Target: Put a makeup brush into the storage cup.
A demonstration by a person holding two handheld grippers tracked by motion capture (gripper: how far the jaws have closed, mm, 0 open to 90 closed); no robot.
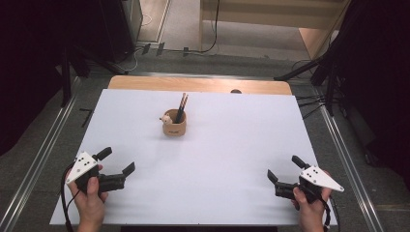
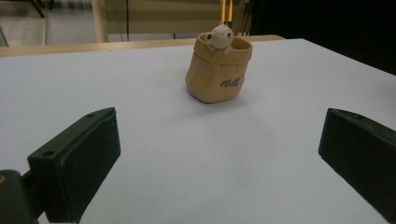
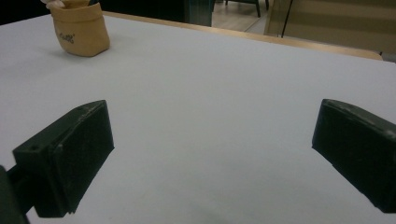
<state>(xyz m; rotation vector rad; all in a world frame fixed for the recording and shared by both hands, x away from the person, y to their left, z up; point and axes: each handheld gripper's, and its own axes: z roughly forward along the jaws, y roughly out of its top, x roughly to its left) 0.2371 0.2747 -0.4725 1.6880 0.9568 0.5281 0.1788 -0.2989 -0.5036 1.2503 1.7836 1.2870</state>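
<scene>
Two pencils (image 1: 182, 107) stand leaning in a small tan pen holder (image 1: 174, 126) shaped like a rolled-down paper bag, with a little white bear figure (image 1: 166, 118) perched on its rim; the holder sits near the middle of the white tabletop (image 1: 232, 145), somewhat toward the far edge and well apart from both hands. Judging by its look, the holder is light and probably a rigid ceramic or resin, so it would tip or slide easily if nudged from one side, and the bear is likely the fragile bit to keep clear of. The pencils are thin, stiff and light, and loose in the holder, so they should lift straight out; the best hold is probably on the upper shaft, above the rim, squeezed across the width and drawn up along the lean. If the holder itself is to move, a grip across its rolled lip or its body low down would seem steadier. The left tongs (image 1: 117, 161) rest near the tabletop's near-left corner, jaws spread wide with nothing between them and pointed toward the holder. The right tongs (image 1: 284, 168) sit near the near-right corner, likewise gaping wide and empty, touching nothing but air above the sheet.
</scene>
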